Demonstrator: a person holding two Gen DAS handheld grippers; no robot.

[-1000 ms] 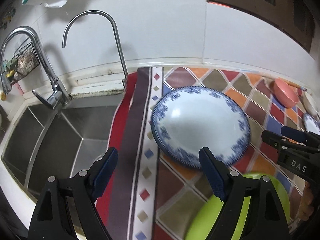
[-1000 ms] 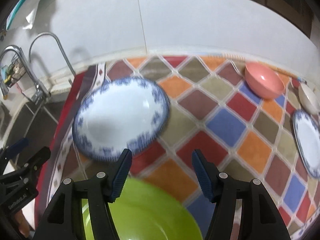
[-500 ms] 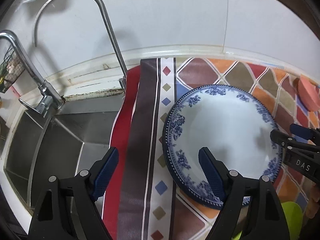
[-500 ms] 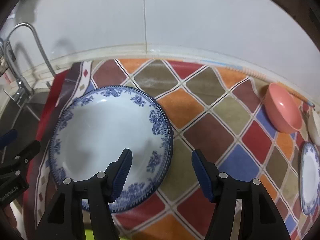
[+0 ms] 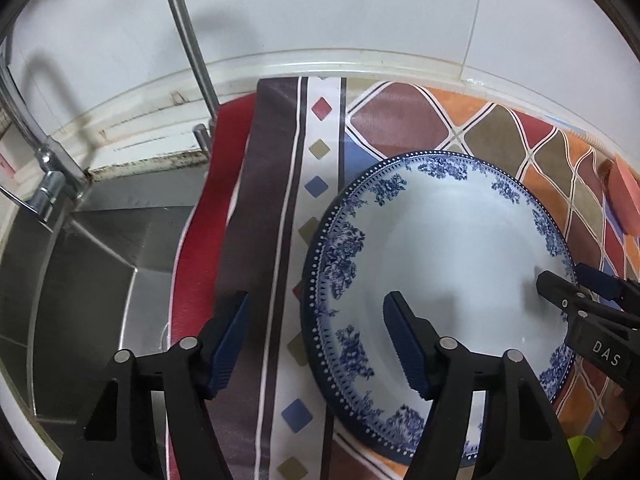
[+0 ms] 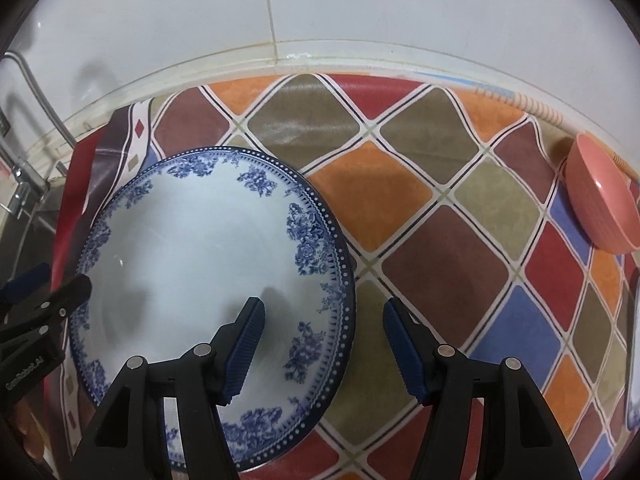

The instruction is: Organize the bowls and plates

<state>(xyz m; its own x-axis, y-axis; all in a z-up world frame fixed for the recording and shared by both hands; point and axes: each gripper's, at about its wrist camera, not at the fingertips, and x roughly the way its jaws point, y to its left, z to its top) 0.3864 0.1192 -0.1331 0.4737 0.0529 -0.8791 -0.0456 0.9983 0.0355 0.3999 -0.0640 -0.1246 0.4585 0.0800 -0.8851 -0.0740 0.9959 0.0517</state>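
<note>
A large white plate with a blue floral rim (image 5: 452,264) lies on the patterned cloth; it also shows in the right wrist view (image 6: 200,264). My left gripper (image 5: 316,336) is open and straddles the plate's left rim. My right gripper (image 6: 324,340) is open and straddles the plate's right rim. Each gripper appears in the other's view: the right one (image 5: 576,284) and the left one (image 6: 44,284). A pink bowl (image 6: 600,196) stands at the far right near the wall.
A steel sink (image 5: 92,272) with a tall curved tap (image 5: 188,40) lies left of the cloth. A white tiled wall (image 6: 320,8) closes the back. A green plate's edge (image 5: 580,452) shows bottom right. Another blue-rimmed plate's edge (image 6: 634,360) sits far right.
Both grippers have moved forward and down toward the blue-rimmed plate, which now fills more of each view. The green plate has slipped almost out of sight. Both jaws stay open.
</note>
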